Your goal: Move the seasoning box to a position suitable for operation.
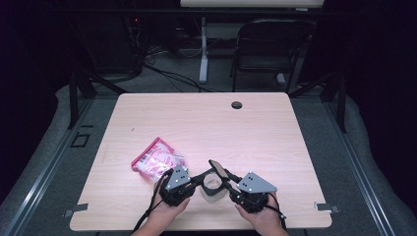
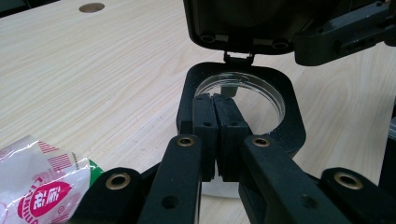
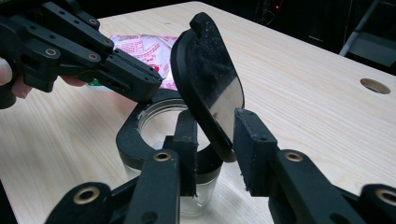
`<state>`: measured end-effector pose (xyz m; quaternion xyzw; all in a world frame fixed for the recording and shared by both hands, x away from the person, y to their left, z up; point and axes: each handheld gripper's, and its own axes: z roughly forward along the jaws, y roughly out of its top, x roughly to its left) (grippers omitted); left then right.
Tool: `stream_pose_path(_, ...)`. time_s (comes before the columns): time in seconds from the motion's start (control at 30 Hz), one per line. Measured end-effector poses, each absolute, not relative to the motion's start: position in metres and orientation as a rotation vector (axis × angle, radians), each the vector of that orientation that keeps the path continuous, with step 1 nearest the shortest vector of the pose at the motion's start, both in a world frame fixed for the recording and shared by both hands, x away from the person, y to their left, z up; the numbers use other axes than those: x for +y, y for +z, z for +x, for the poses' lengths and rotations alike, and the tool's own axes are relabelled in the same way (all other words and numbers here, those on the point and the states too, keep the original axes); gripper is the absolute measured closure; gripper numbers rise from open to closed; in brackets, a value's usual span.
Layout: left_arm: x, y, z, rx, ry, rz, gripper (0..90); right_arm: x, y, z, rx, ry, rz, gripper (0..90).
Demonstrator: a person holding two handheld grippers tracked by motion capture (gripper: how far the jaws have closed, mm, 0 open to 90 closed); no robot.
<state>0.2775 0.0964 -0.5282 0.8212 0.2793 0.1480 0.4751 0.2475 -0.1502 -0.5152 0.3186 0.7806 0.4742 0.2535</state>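
Observation:
A small glass jar [image 1: 212, 189] with a black collar [image 3: 128, 140] stands near the table's front edge. Its hinged black lid [image 3: 205, 70] is tilted up and open. My left gripper [image 2: 215, 100] is shut, and its closed jaws lie across the collar's [image 2: 289, 112] near rim; I cannot tell whether they pinch it. My right gripper [image 3: 217, 140] has the lid's lower edge between its pads, which touch it. In the high view the left gripper [image 1: 200, 179] and right gripper [image 1: 227, 179] meet over the jar, with the lid [image 1: 218, 169] raised between them.
A pink and white snack packet [image 1: 156, 160] lies left of the jar, close to my left hand; its corner appears as the packet [image 2: 42, 186] in the left gripper view. The table [image 1: 206, 123] has a cable hole [image 1: 236, 104] at the back. A chair [image 1: 270, 44] stands beyond it.

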Motion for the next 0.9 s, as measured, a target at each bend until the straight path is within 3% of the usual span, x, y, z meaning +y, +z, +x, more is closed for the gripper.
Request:
stream_pose_path(0.57,0.096,-0.529,0.277,0.680,0.364,2.004,88.3,-0.169,-0.513,0.257,2.081,1.396,1.019,82.5)
stream_pose_path(0.9,0.096,-0.529,0.276,0.671,0.362,2.005,88.8,-0.180,-0.515,0.264,2.078,1.473,1.131,84.0)
